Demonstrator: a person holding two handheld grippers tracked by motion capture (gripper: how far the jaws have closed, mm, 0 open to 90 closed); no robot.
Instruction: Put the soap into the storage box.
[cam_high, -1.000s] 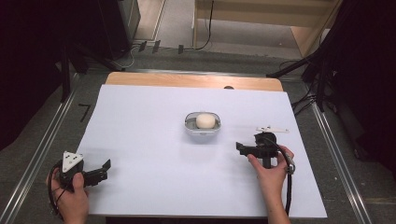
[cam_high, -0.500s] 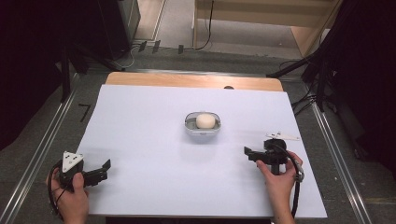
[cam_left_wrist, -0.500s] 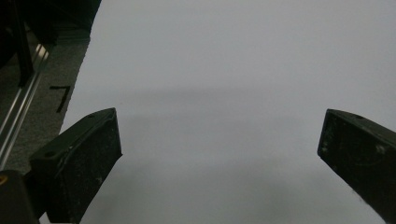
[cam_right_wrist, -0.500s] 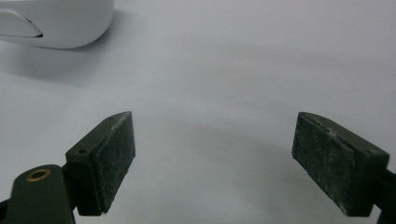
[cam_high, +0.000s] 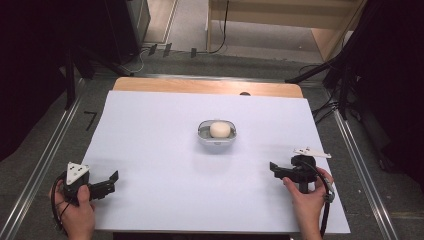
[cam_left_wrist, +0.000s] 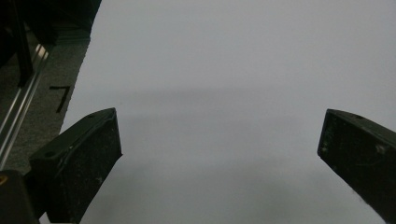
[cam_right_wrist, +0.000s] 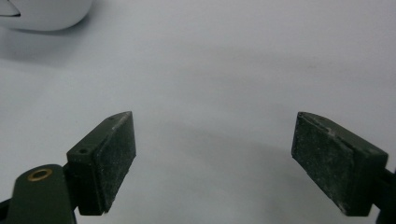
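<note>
Left claw (cam_high: 111, 180), held in a hand (cam_high: 75, 215) at the near left corner of the desk (cam_high: 150, 130), points toward the right with its jaws spread wide apart and nothing between them. From the left gripper view its claw (cam_left_wrist: 219, 144) frames bare white desk surface, with a strip of grey floor (cam_left_wrist: 28, 140) and a metal rail along the left edge. At the middle of the desk, well apart from both claws, sits a small clear bowl (cam_high: 216, 138) with a round, cream-white ball (cam_high: 220, 129) resting inside it. Right claw (cam_high: 276, 169), gripped by the other hand (cam_high: 307, 200) at the near right side, points left and lies nearer the bowl than the left one does, though not touching it. In the right gripper view its claw (cam_right_wrist: 212, 149) is also wide apart and empty, and the bowl's (cam_right_wrist: 42, 11) rounded wall shows at the top left corner, well beyond the jaw tips.
</note>
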